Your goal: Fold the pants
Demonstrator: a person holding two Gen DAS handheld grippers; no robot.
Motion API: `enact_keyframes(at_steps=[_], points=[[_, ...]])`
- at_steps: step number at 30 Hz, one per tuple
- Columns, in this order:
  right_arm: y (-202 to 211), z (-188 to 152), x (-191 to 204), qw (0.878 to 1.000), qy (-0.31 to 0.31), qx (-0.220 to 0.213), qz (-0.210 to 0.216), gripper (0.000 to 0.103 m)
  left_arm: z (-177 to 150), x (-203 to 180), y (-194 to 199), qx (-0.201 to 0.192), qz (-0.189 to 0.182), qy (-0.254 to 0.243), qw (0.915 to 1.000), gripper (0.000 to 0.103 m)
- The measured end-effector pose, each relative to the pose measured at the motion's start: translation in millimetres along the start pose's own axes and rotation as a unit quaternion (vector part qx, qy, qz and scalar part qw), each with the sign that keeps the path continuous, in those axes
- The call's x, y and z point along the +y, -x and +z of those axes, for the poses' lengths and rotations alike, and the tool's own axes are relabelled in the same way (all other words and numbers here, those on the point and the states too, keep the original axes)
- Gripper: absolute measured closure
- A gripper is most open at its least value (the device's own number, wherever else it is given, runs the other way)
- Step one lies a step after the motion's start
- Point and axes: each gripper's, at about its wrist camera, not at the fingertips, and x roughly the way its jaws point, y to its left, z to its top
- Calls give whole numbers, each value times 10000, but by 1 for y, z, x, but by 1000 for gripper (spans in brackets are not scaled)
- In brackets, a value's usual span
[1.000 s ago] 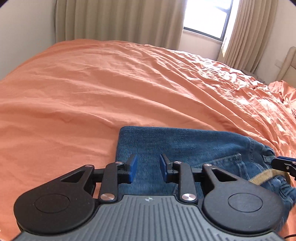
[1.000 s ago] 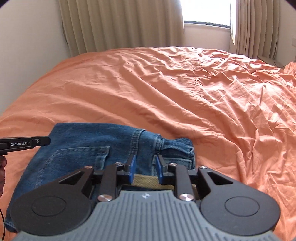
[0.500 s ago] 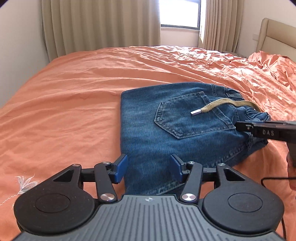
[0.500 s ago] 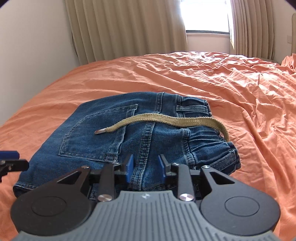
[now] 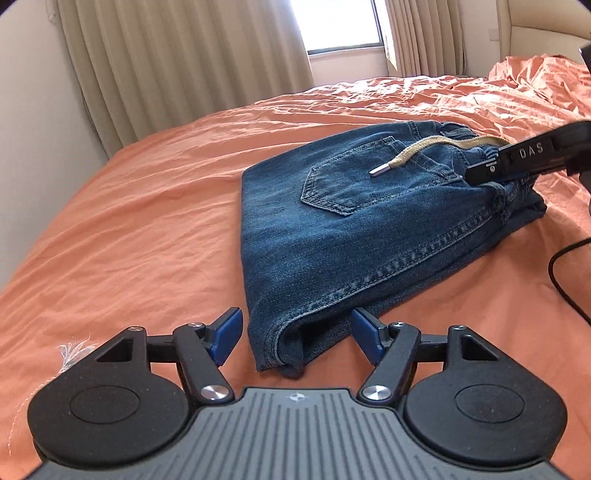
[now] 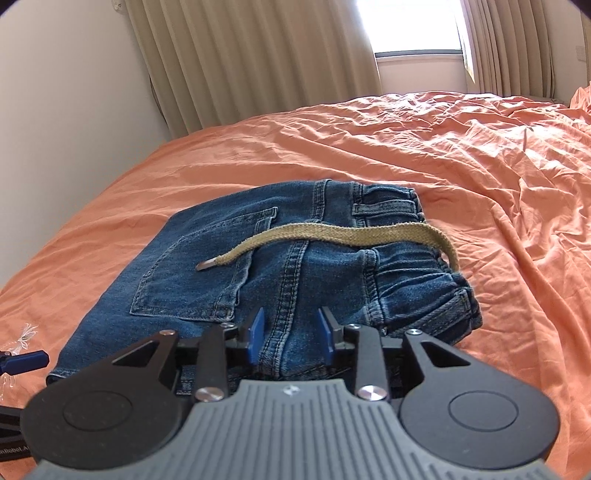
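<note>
Fold judged essentially done: jeans [image 5: 373, 225] are laid in a compact stack near the bed's [image 5: 147, 192] near-left corner, drawstring [image 6: 332, 238] left loose on top, with left gripper [image 5: 297, 338] and right gripper [image 6: 291, 334] held apart, nothing gripped.

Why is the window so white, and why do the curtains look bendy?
In both views the window is blown out by daylight, so nothing outside shows. In the left wrist view the fisheye lens bows the curtains; the right wrist view bends them too.
</note>
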Motion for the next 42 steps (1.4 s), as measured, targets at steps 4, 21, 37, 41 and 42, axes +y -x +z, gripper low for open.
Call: enact_keyframes(at_steps=[4, 21, 37, 41, 42], points=[[-1, 1, -4, 9999, -127, 18, 60, 74, -3, -9, -10, 41, 253, -308, 9992, 23], [0, 0, -11, 9997, -199, 134, 83, 76, 5, -6, -12, 133, 524, -1618, 9853, 81], [-5, -5, -19, 9992, -210, 319, 100, 77, -8, 2, -27, 849, 202, -1595, 9833, 87], [-3, -6, -20, 9991, -253, 314, 120, 77, -6, 1, -24, 899, 212, -1520, 9841, 89], [-2, -6, -20, 9991, -260, 314, 128, 77, -6, 2, -23, 920, 197, -1467, 9847, 89]])
